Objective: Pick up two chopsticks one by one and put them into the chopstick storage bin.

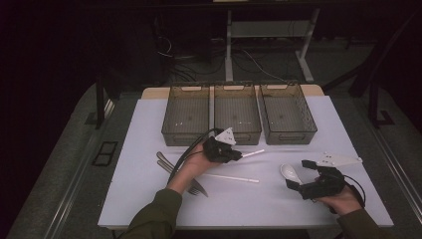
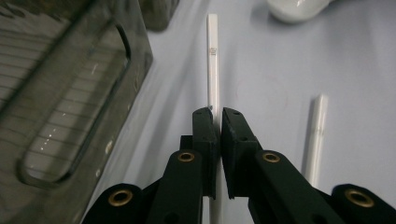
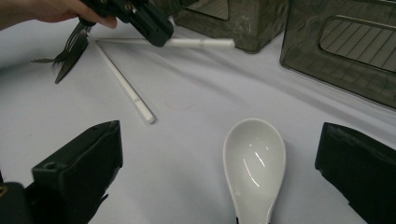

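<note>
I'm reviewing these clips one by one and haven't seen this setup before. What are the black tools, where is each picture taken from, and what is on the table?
A person sits at a table with a white cover and holds a hand-held gripper in each hand. One camera looks down from above; the other two ride on the grippers and look along their jaws. The left gripper is shut on a white chopstick. The right gripper is open around a white spoon. A second chopstick, a fork and knife and three dark bins are also there.

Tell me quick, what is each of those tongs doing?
Left tongs: shut on a white chopstick.
Right tongs: open, around a white spoon.
</note>
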`<act>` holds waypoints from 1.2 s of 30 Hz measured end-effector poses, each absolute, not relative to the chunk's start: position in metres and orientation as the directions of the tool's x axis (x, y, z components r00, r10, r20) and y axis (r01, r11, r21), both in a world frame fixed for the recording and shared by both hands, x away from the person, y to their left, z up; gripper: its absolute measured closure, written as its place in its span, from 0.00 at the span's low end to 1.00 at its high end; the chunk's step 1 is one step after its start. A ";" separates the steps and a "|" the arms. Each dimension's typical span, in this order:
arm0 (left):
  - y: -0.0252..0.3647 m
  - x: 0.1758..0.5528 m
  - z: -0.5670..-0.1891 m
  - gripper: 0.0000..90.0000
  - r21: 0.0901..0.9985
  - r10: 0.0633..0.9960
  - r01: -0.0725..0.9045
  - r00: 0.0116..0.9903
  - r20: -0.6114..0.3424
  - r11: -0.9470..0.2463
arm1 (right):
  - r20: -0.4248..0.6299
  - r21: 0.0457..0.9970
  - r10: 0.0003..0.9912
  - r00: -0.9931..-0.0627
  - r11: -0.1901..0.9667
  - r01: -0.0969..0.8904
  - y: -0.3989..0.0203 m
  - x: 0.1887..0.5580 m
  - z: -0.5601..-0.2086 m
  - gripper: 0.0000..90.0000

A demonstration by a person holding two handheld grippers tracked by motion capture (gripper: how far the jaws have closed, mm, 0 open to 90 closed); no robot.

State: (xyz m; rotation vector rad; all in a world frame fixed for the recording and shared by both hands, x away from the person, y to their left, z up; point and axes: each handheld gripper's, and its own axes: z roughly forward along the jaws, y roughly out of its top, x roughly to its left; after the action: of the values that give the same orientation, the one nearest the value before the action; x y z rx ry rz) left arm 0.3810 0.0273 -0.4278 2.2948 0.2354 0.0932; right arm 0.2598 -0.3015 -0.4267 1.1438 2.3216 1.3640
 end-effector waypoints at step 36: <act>0.054 0.393 -0.333 0.94 0.884 0.284 0.131 0.959 0.001 -0.449 | 0.198 0.817 0.716 -0.669 0.256 0.516 -0.303 0.260 -0.426 0.01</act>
State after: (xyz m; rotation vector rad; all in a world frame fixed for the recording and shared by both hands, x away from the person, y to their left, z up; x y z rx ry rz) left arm 0.3932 0.0540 -0.3331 2.0410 0.2948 0.1796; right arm 0.2595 -0.3032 -0.4261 1.1550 2.3119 1.3748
